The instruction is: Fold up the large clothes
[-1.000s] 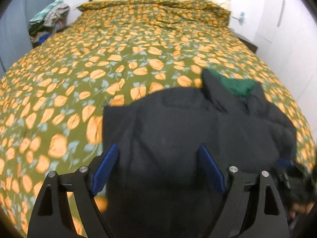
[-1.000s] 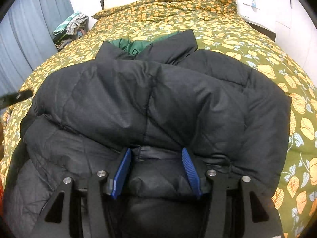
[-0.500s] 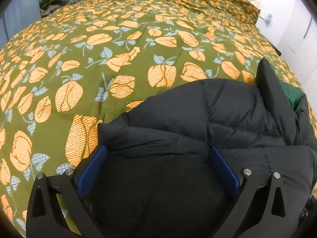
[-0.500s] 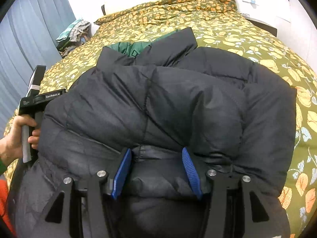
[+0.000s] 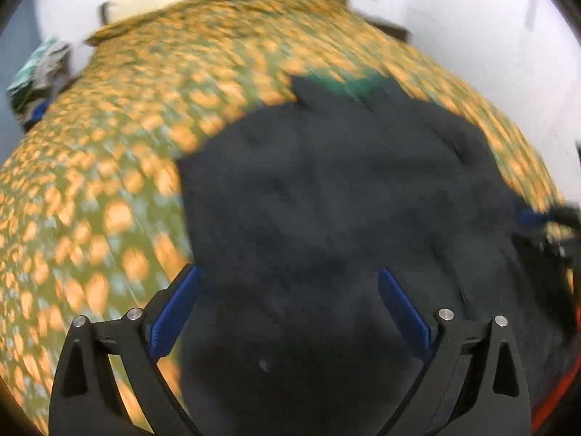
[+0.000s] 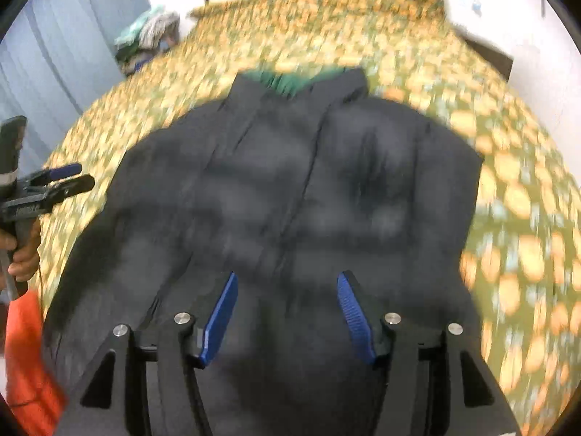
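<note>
A black quilted puffer jacket with a green lining [image 6: 301,196] was laid flat, collar away from the cameras, on a bed covered by an olive quilt printed with orange flowers [image 5: 109,181], so that its width could be folded. The left gripper [image 5: 287,309] was held wide open above the jacket's left edge, nothing clamped. The right gripper [image 6: 287,312], its jaws having just been opening, was held half open over the hem, the fabric apparently released.

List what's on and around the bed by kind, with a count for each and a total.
Black puffer jacket: 1
Floral bedcover: 1
Pile of clothes beside the bed: 1
Claws: 2, left claw and right claw
Total: 5
</note>
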`<state>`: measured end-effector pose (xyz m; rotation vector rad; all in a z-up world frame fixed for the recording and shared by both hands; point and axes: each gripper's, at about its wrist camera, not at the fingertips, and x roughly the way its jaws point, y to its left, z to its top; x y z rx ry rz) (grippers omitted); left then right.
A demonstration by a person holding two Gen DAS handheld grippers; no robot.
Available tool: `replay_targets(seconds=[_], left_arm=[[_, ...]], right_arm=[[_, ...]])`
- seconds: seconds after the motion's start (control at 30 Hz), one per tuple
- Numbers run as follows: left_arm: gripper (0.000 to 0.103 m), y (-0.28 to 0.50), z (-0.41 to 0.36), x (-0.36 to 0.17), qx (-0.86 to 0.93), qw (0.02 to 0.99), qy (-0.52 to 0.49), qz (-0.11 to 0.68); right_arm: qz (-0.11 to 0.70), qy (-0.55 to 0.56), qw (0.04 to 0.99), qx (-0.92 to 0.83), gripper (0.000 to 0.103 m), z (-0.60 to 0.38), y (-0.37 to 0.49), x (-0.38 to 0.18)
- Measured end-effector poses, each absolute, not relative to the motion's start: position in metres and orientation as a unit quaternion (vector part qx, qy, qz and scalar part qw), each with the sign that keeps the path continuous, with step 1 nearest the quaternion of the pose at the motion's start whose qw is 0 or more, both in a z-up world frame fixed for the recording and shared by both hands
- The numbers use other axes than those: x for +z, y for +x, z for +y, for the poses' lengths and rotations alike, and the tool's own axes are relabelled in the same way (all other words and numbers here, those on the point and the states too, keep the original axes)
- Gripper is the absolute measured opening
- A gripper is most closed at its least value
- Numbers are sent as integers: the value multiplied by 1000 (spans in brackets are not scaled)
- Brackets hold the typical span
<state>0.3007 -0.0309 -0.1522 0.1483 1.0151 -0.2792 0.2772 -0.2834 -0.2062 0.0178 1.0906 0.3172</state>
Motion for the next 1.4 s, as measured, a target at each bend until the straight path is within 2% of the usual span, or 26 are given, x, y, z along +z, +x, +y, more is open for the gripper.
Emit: replay_targets(seconds=[0.17,0.37,0.5,0.67,0.8,1.03,1.27,1.33,1.4], left_arm=[[96,231,-46,-203,-148,809,83,563],[96,172,-21,-194,-160,782,73,598],[96,156,15,-157,-133,799,23,586],[98,155,73,-132,-75,825,-54,557],[97,154,90,-158,-61,807,-89,580],[97,141,81,-196,-88,772,-95,623],[97,132,72,-223,-115,745,-102,649],[93,129,68,-226,-120,742,-97,652],[85,129,67,-225,-123,740,-93,655]], right_arm=[[597,-1,784,168,59,-261,209,-235],[643,-29,741,192,59,-243,132,-240],[640,-16,745,185,59,-250,104,-223],[583,18,801,135,63,-287,88,-186],[561,77,819,92,64,-327,81,-177],[578,128,806,7,64,-393,68,-192],[610,193,768,21,65,-406,58,-226],[615,208,759,45,65,-402,57,-234],[625,216,747,68,65,-395,59,-243]])
